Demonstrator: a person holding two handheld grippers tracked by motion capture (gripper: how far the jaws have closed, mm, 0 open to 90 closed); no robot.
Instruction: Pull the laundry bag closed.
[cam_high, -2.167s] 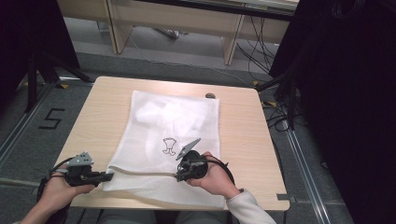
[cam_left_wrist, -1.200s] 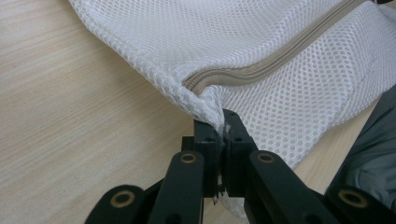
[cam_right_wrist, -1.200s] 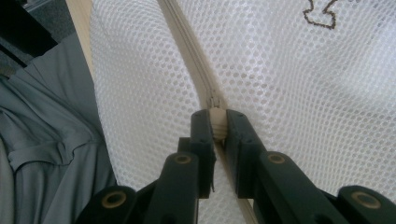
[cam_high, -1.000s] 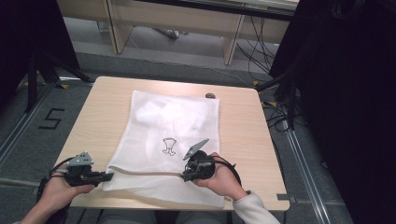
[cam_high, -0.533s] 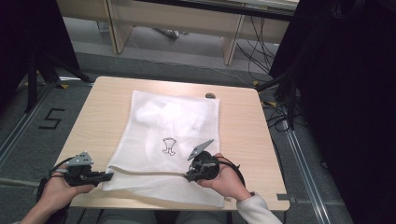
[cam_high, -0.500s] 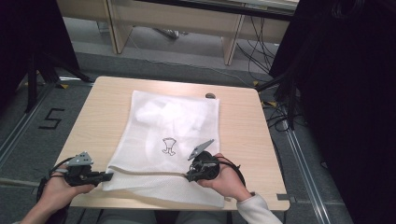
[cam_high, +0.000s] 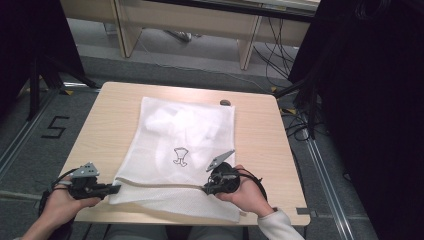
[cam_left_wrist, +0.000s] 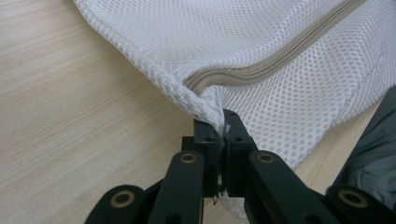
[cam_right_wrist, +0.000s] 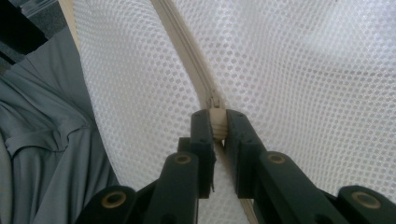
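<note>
The left gripper (cam_left_wrist: 223, 122) pinched the mesh laundry bag's (cam_high: 185, 135) corner. The right gripper (cam_right_wrist: 216, 122) clamped its zipper pull (cam_right_wrist: 216, 124). A small dark object (cam_high: 225, 102) lay just beyond the bag on the table (cam_high: 107, 120).

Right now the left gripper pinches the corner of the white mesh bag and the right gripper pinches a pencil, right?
Not quite. The right gripper pinches the zipper pull, as the right gripper view shows. The left gripper does pinch the bag corner.

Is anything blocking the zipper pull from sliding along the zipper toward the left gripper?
Nothing visible: the right gripper pinches the pull, and the zipper runs bare across the mesh bag to the corner the left gripper clamps.
</note>
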